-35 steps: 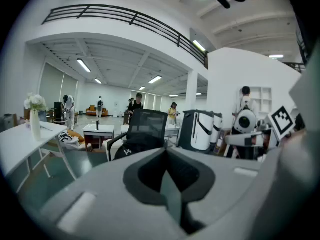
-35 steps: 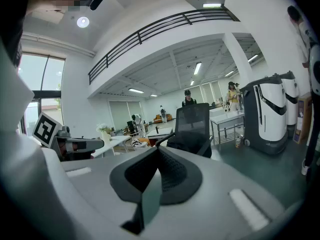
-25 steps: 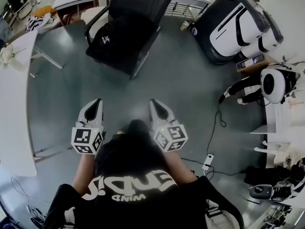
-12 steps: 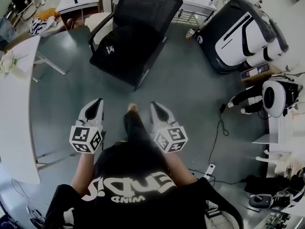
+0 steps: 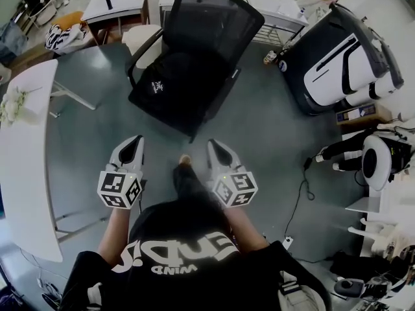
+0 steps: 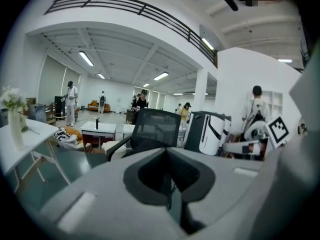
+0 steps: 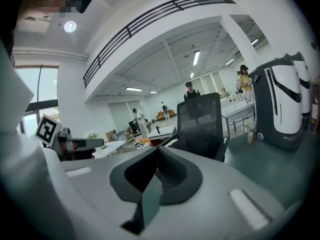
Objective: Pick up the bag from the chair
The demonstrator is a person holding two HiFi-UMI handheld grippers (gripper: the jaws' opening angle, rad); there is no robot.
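A black bag (image 5: 167, 89) with a small white logo lies on the seat of a black mesh-back office chair (image 5: 217, 18), seen at the top middle of the head view. My left gripper (image 5: 133, 142) and right gripper (image 5: 215, 146) are held side by side over the grey floor, well short of the chair, both pointing at it. Both are shut with nothing between the jaws. The chair (image 6: 156, 128) stands beyond the closed left gripper (image 6: 168, 156) in the left gripper view. It also rises behind the closed right gripper (image 7: 159, 156) as the chair (image 7: 202, 119) in the right gripper view.
A white table (image 5: 26, 154) runs along the left. A big black-and-white machine (image 5: 337, 57) stands right of the chair, with a bottle (image 5: 270, 57) beside it. A small desk (image 5: 123, 5) is behind the chair. Cables (image 5: 301, 186) trail on the floor at right. Several people stand far off.
The chair and bag have come nearer and lower in the head view as the person steps forward. Both grippers keep the same pose and stay shut.
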